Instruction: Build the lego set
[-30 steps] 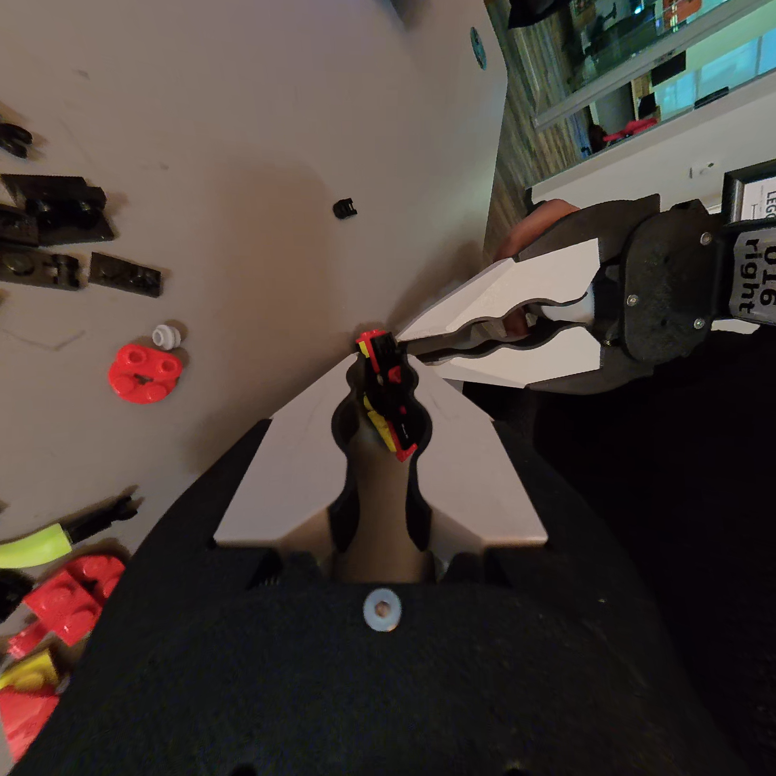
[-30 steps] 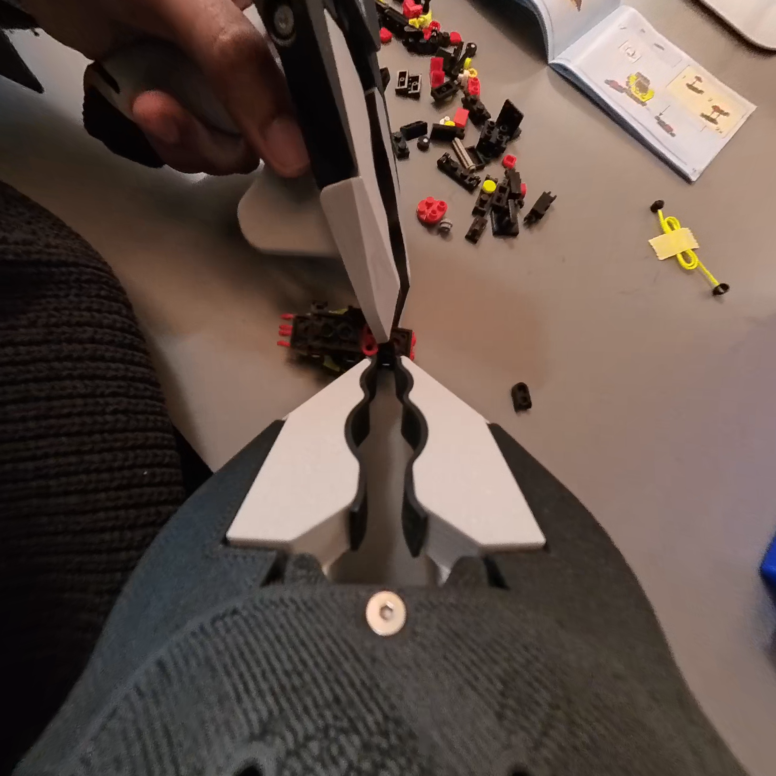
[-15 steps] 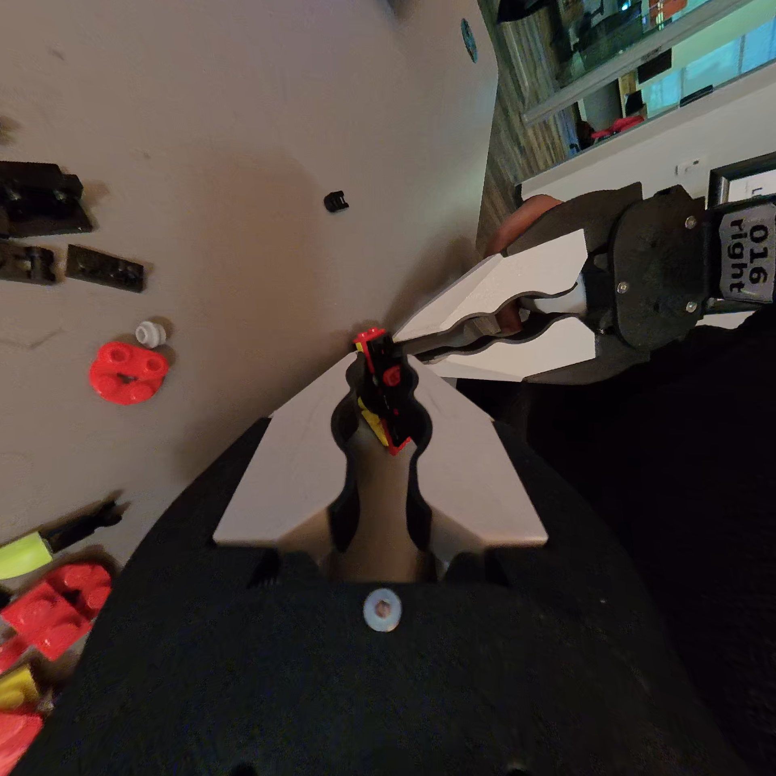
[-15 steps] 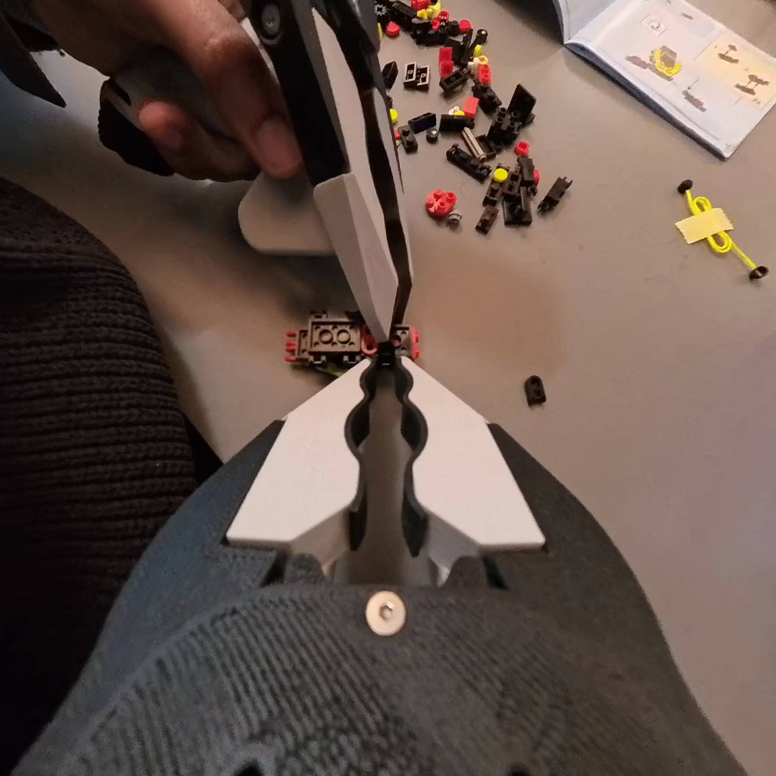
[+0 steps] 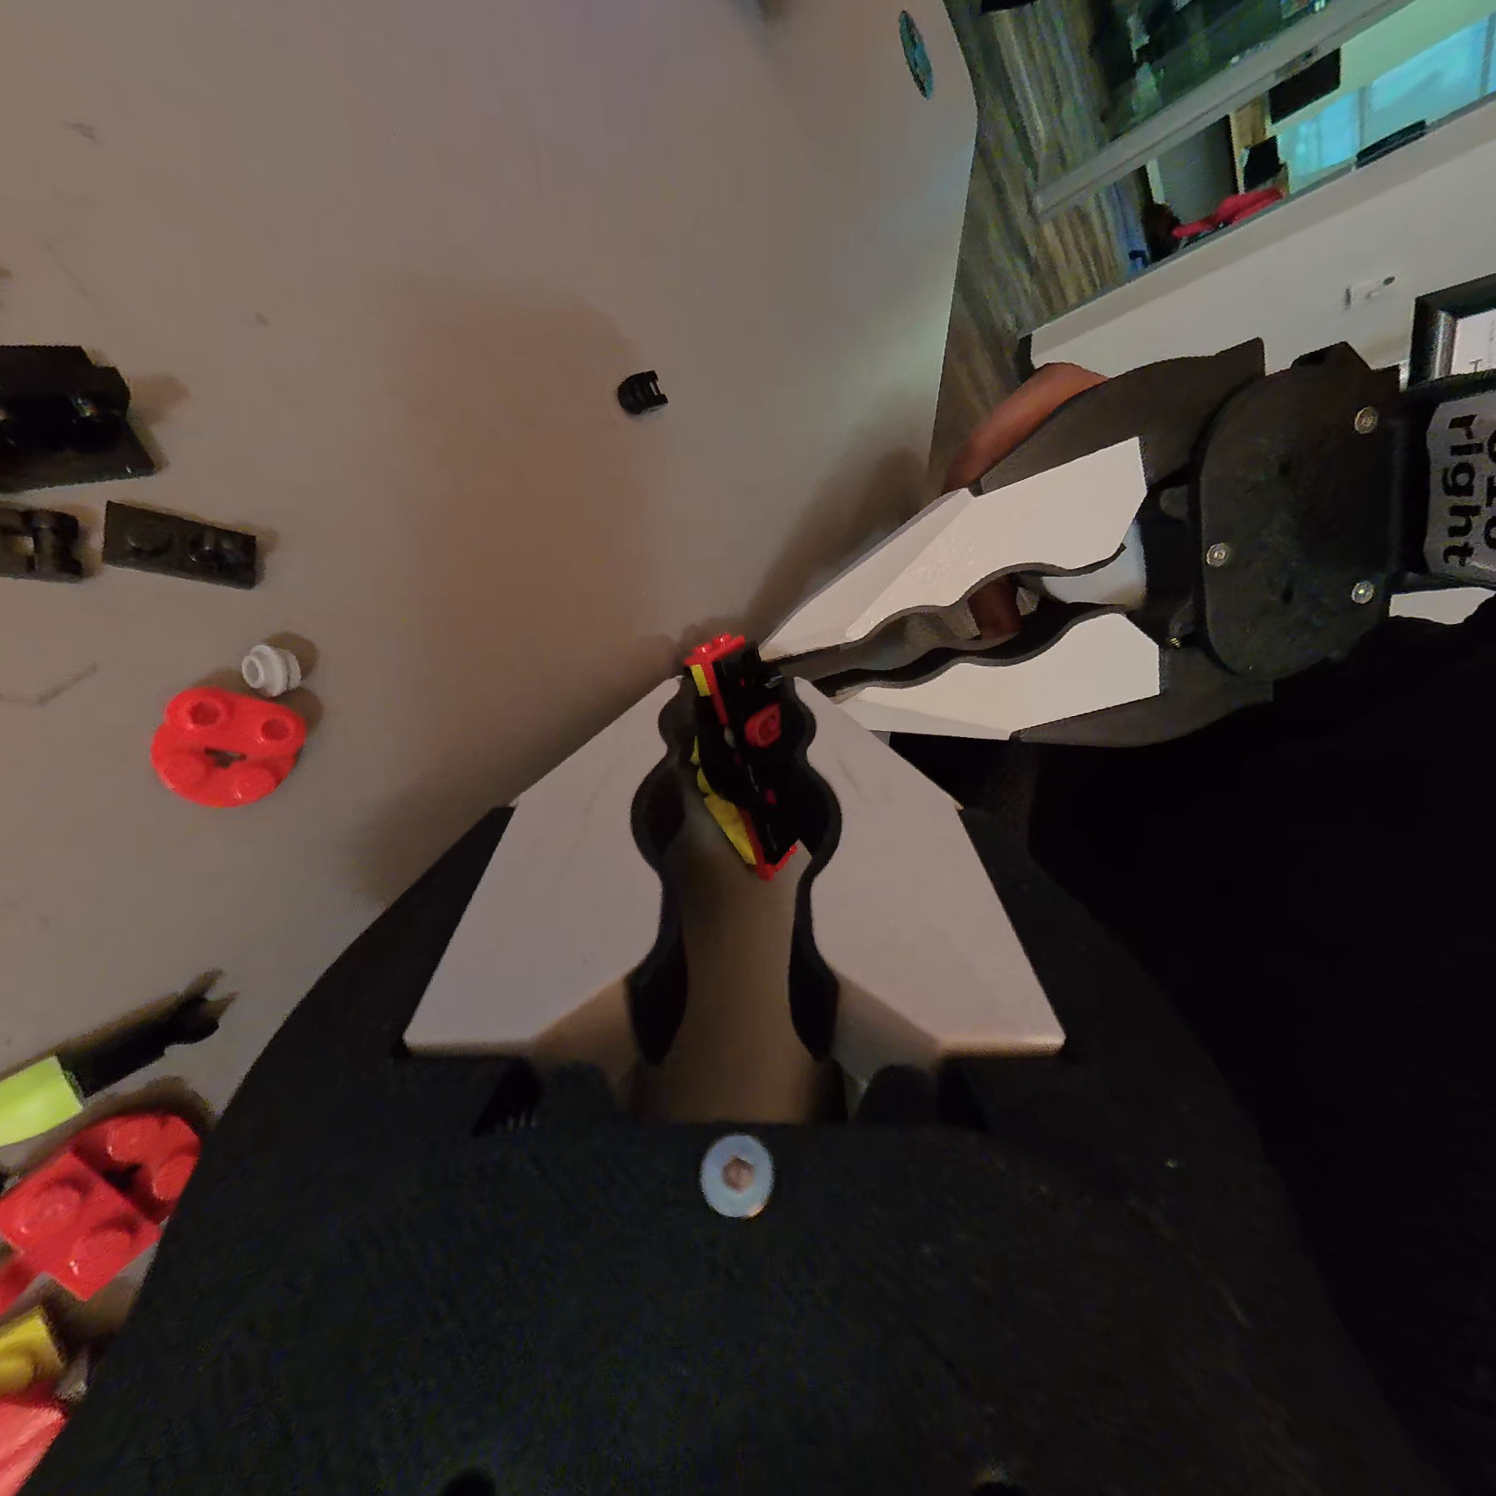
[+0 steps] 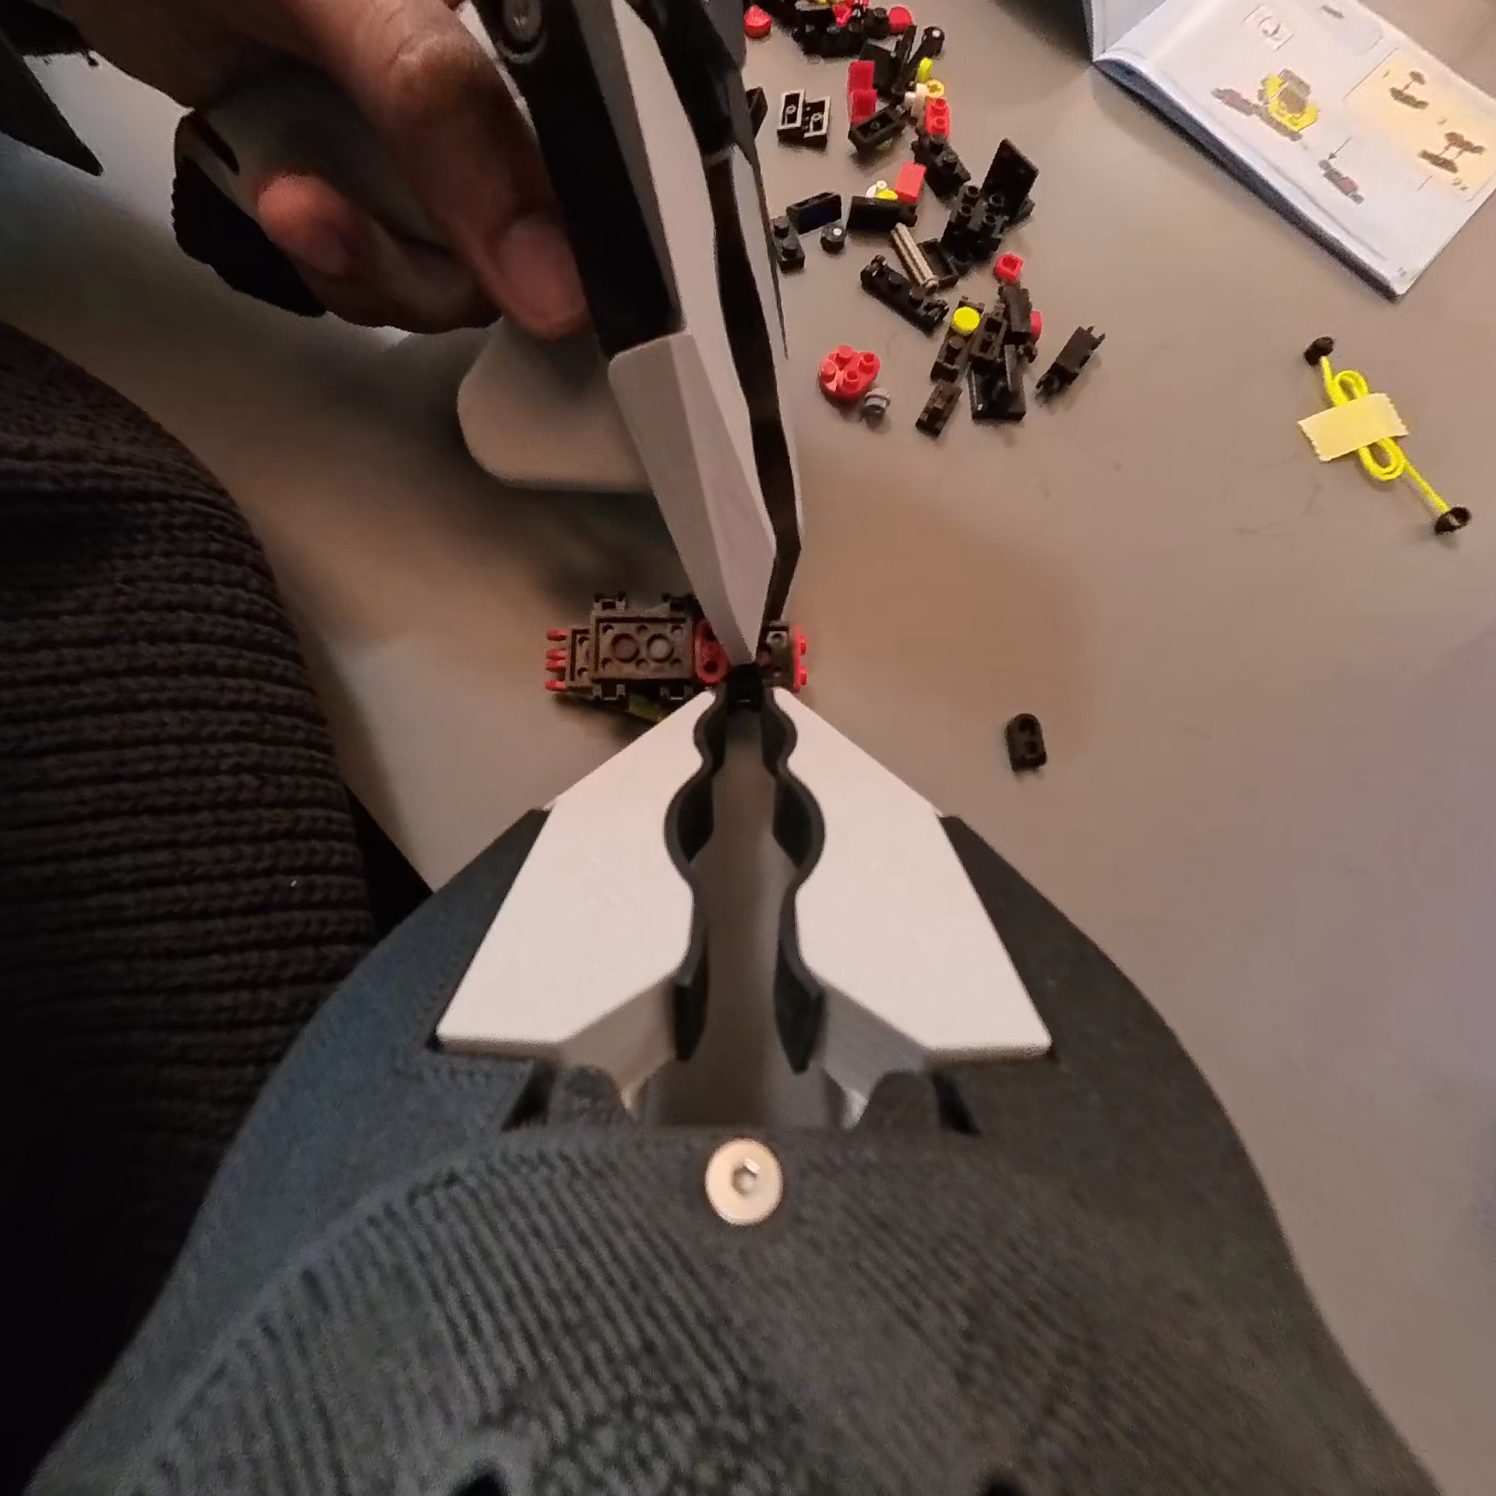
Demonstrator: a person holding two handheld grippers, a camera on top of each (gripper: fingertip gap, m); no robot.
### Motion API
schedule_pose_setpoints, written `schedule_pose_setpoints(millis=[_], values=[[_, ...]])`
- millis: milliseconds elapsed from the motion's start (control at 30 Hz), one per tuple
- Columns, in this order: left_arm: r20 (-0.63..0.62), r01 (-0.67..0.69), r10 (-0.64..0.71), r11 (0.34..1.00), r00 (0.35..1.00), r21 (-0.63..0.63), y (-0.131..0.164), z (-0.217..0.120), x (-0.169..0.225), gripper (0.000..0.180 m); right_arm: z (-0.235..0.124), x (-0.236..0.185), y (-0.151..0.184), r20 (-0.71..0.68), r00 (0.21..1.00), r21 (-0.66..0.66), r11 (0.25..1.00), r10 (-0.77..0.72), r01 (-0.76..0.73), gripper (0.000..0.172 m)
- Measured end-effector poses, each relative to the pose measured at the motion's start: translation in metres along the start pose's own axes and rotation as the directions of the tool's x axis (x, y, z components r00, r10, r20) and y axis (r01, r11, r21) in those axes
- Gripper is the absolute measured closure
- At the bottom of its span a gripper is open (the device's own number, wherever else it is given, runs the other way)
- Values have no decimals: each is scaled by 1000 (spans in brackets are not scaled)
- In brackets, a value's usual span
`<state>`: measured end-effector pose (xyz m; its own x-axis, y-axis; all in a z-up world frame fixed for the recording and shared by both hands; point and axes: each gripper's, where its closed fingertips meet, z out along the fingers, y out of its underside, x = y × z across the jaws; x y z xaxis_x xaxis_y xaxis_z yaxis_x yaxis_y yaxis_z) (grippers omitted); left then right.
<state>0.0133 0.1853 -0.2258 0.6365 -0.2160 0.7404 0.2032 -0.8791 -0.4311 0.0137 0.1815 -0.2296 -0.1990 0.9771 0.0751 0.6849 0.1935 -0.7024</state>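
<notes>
Left gripper (image 5: 738, 688) holds a small black, red and yellow brick model (image 5: 741, 761) edge-on between its fingers, both pads against its sides; seen from the right wrist, the model (image 6: 639, 652) hangs above the table (image 6: 1052, 971) with its studded underside facing that camera. Right gripper (image 6: 746, 688), coming in from 3 o'clock in the left view, is nearly closed on a tiny black piece (image 6: 745, 678) at its tips, and that piece touches the model's end, beside a red part (image 6: 706, 654).

Two narrow grips meet at one spot, so a slight twist of either hand could, I judge, lever the model askew or pop the piece out; the left fingers cover only a short stretch of the model, so a push from the right might swing it.

No container shows anywhere; loose bricks (image 6: 947, 235) lie scattered on the table toward 1 o'clock in the right view, with a booklet (image 6: 1311, 121) at 2 o'clock, a yellow cord (image 6: 1368, 441) under tape at 3 o'clock, and a lone black link (image 6: 1026, 741) near the grippers. A red round plate (image 5: 227, 745) lies at 9 o'clock in the left view.
</notes>
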Motion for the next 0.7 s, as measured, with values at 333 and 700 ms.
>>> schedule_pose_setpoints(millis=[333,700], values=[[-3,-11,11,1000,1000,-21,1,1,1,159,1,-2,1,13,1000,0,1000,2,-2,165],[-13,-19,19,1000,1000,-25,2,1,4,154,0,-2,1,21,1000,3,1000,9,-9,165]])
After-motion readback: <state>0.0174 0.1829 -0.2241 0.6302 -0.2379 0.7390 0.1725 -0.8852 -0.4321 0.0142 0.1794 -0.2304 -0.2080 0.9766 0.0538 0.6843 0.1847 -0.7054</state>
